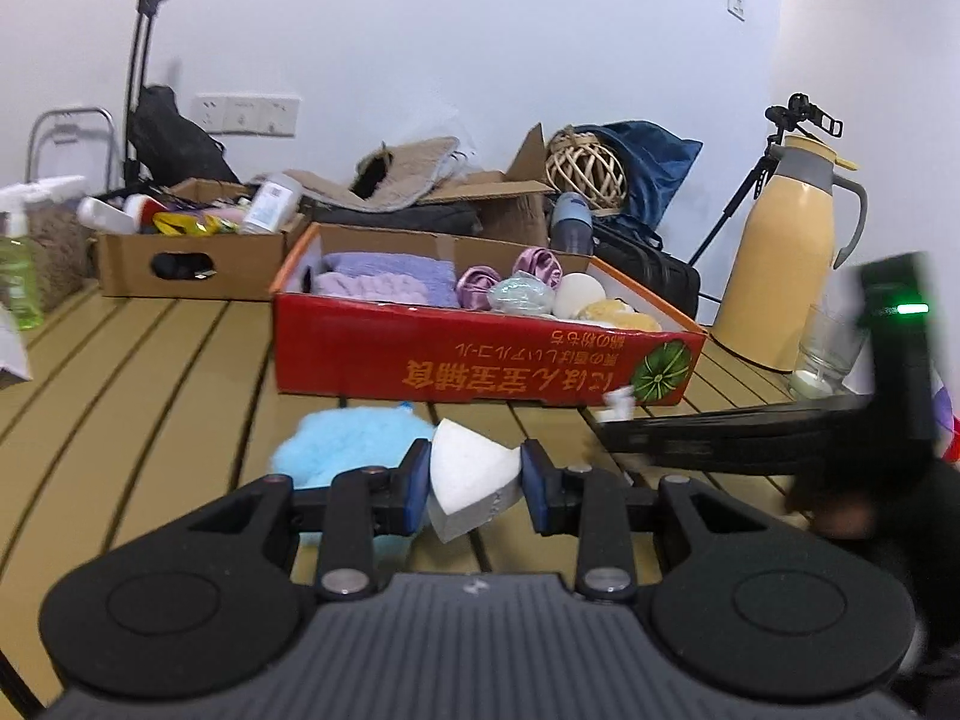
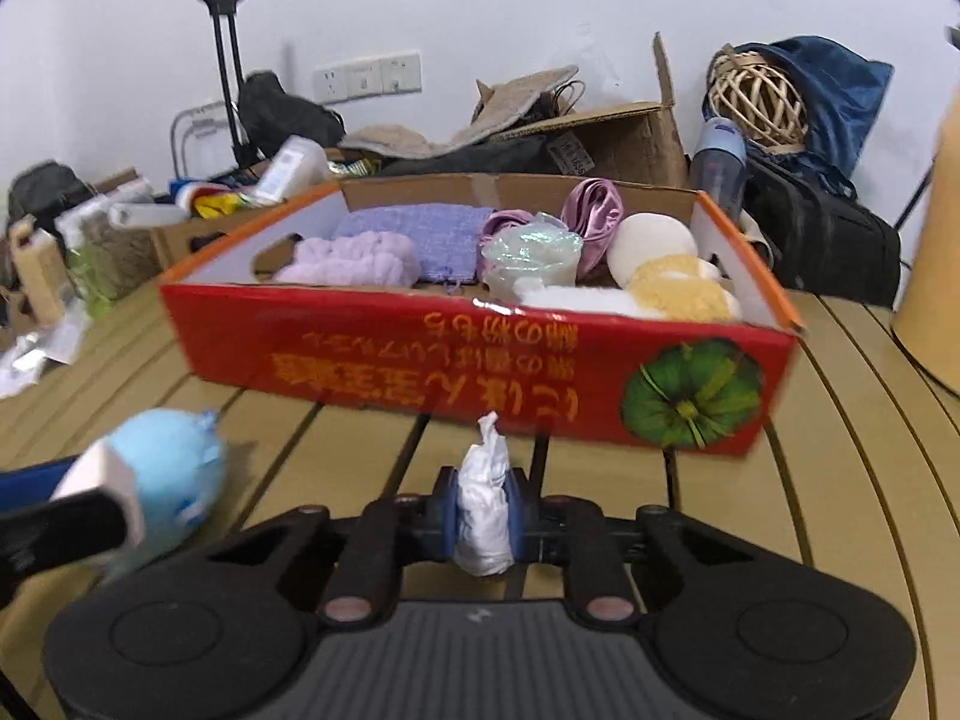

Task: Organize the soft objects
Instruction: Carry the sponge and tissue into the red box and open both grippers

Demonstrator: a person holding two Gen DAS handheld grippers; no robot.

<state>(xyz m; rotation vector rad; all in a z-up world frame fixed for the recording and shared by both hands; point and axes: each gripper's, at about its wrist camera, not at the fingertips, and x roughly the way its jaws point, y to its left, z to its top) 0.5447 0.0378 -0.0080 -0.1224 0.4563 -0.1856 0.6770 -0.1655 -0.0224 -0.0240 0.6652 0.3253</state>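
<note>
My left gripper (image 1: 474, 480) is shut on a white wedge-shaped sponge (image 1: 471, 468), held above the slatted table in front of the red cardboard box (image 1: 480, 360). A fluffy light-blue soft toy (image 1: 348, 438) lies on the table just left of it. My right gripper (image 2: 485, 510) is shut on a small white knotted cloth bundle (image 2: 485, 504), held before the red box (image 2: 456, 372). The box holds purple towels (image 2: 390, 240), pink satin scrunchies (image 2: 591, 204), a pale green puff (image 2: 531, 252) and yellow and white sponges (image 2: 678, 294). The blue toy (image 2: 174, 474) shows at the left.
A brown box of bottles (image 1: 192, 252) stands behind on the left, a yellow thermos (image 1: 786, 252) and a glass (image 1: 831, 348) on the right. A green spray bottle (image 1: 18, 264) is at far left. Bags, a wicker ball (image 1: 585, 165) and an open carton sit behind.
</note>
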